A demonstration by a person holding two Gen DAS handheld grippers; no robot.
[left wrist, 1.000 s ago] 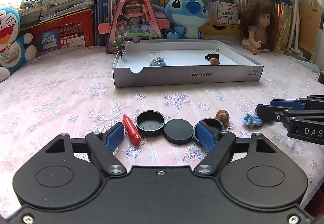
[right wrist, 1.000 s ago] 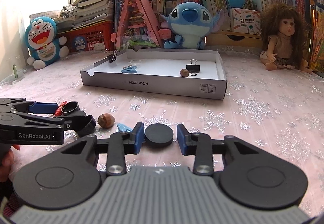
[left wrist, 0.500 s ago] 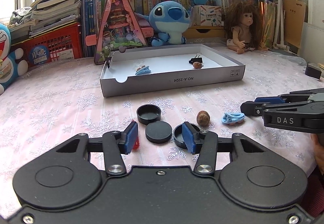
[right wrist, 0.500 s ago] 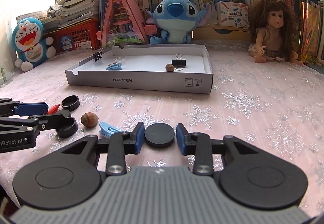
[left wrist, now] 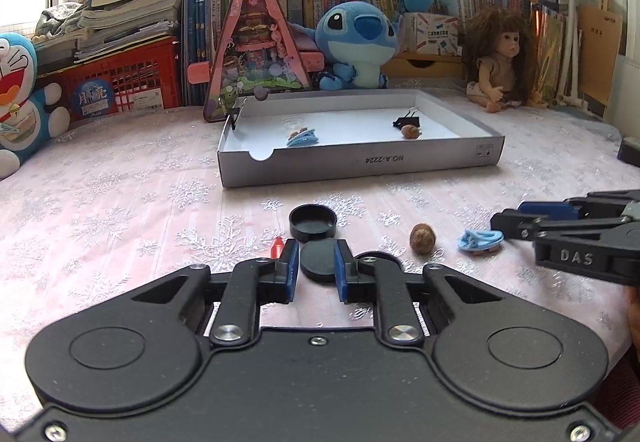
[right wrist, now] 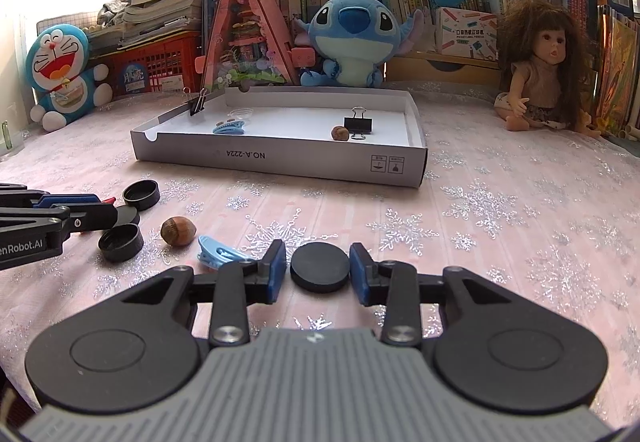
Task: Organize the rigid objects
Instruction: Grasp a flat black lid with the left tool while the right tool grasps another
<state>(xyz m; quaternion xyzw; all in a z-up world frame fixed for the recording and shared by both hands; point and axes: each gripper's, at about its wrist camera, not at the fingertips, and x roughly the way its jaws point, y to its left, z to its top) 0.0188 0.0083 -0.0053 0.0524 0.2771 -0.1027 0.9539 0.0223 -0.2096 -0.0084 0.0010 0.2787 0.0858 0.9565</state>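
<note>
My left gripper (left wrist: 318,266) is shut on a flat black cap (left wrist: 319,260) low over the table. My right gripper (right wrist: 319,269) is shut on another flat black cap (right wrist: 319,271). On the pink snowflake cloth lie an open black cap (left wrist: 313,221), another black cap (right wrist: 121,241), a red piece (left wrist: 276,245), a hazelnut (left wrist: 422,237) and a blue clip (left wrist: 480,240). The white cardboard tray (left wrist: 360,161) behind holds a blue clip (left wrist: 302,137), a nut (left wrist: 409,131) and a black binder clip (left wrist: 406,121).
A binder clip (right wrist: 198,103) is clipped on the tray's left wall. Behind the tray stand a pink triangular toy house (left wrist: 256,42), a Stitch plush (left wrist: 356,42), a doll (left wrist: 500,58), a Doraemon plush (right wrist: 64,70), a red crate (left wrist: 120,82) and books.
My left gripper has closed from wide open onto the flat black cap and risen slightly. My right gripper has kept its cap and shifted a little; the view has drawn back.
</note>
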